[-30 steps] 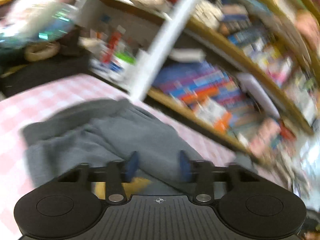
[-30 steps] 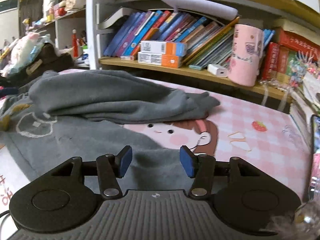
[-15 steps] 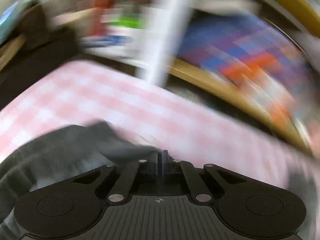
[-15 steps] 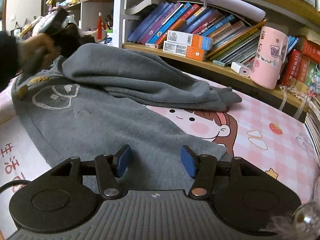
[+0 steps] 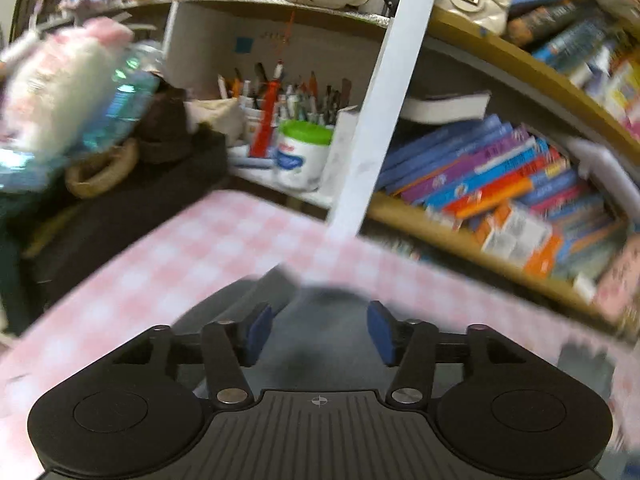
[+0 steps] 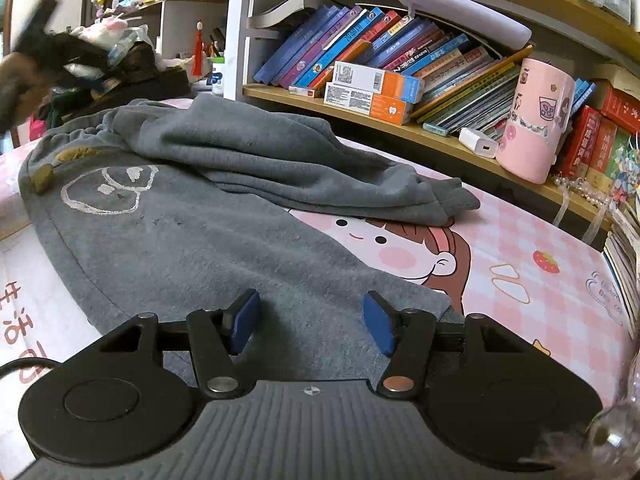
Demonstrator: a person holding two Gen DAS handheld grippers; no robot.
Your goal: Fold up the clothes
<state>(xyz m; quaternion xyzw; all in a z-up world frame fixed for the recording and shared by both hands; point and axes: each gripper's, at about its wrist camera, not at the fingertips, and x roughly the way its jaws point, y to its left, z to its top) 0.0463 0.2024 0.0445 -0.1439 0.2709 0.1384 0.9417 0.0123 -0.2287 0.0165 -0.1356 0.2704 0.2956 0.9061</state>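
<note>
1. The grey trousers (image 6: 224, 216) lie spread on the pink checked table cover (image 6: 560, 236). One leg is folded across the other, its cuff (image 6: 456, 200) toward the bookshelf (image 6: 400, 128).

2. The garment's long axis runs from the waistband, far left in the right wrist view, to the leg end at the near right, directly ahead of the right gripper (image 6: 310, 320).

3. The right gripper's blue pads stand apart with nothing between them. They hover above the lower leg, just short of its hem. No contact is visible.

4. The left gripper (image 5: 318, 334) has just been opening. Its pads are parted and free of cloth, with blurred grey fabric (image 5: 320, 320) lying just ahead and below. In the right wrist view it appears blurred at the far left, near the waistband end.

5. Judgement: each gripper is nearer one end of the garment. The next fold likely brings the leg end along the long axis toward the waistband, with the right gripper best placed to take the hem.
</note>
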